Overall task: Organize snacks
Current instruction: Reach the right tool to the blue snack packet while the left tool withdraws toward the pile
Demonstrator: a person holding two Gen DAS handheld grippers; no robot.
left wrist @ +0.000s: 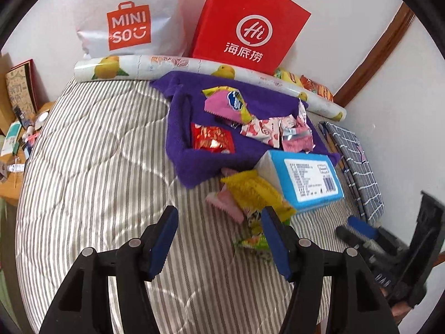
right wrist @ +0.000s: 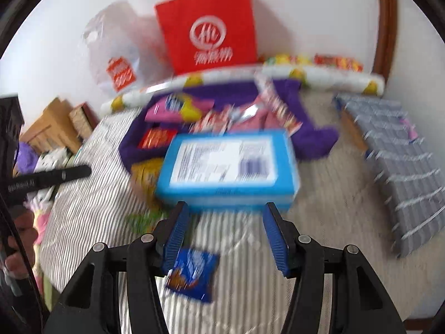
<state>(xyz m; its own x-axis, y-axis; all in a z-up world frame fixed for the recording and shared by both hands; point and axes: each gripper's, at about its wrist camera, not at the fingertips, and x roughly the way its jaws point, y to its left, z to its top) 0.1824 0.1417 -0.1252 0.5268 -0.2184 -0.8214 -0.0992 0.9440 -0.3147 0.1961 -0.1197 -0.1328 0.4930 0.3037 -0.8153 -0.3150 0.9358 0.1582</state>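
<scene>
A purple cloth [left wrist: 180, 139] on the striped bed holds a red packet [left wrist: 212, 139], a pink-and-yellow packet [left wrist: 225, 103] and several pink wrappers [left wrist: 278, 133]. In front of it lie a blue box [left wrist: 306, 178], a yellow packet [left wrist: 256, 192], a pink one [left wrist: 228, 203] and a green one [left wrist: 254, 239]. My left gripper [left wrist: 219, 239] hangs open over the quilt, its right finger in front of the green packet, nothing between the pads. The right wrist view is blurred. My right gripper [right wrist: 226, 236] is open just short of the blue box [right wrist: 228, 167]. A blue snack packet [right wrist: 194, 275] lies under its left finger. The right gripper [left wrist: 353, 229] also shows at the right of the left wrist view.
A white shop bag [left wrist: 128, 22] and a red paper bag [left wrist: 250, 27] lean on the wall behind a lemon-print roll [left wrist: 194, 66]. A grey checked cloth [left wrist: 358, 161] lies at the right. A cluttered wooden table [left wrist: 16, 139] stands left of the striped quilt [left wrist: 97, 153].
</scene>
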